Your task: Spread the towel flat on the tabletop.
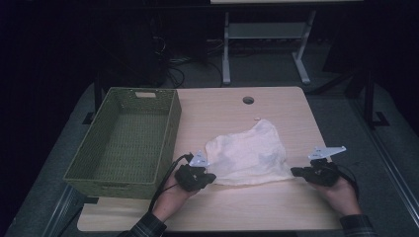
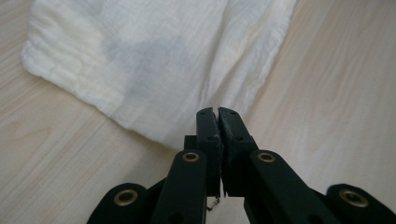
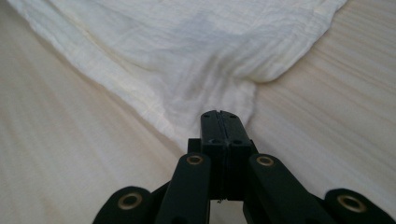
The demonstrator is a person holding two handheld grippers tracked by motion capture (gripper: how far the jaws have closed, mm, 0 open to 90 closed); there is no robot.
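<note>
We are pinching the cream muslin cloth [image 1: 249, 153] at its two near corners, left tongs [image 2: 218, 112] and right tongs [image 3: 219, 114] both pressed together on fabric. It is lying mid-desk [image 1: 276, 207]; lifting evenly should prevent slippage before reaching the green wicker basket [image 1: 123, 140].

A cream-white cloth [image 1: 249, 153] with a fine crinkled weave and a faint grey patch lies on a pale wood-grain counter [image 1: 276, 207]. A green woven basket [image 1: 123, 140] sits beside it. Both tongs are black with brass-coloured rivets: left tongs [image 2: 217, 112], right tongs [image 3: 219, 114].
</note>
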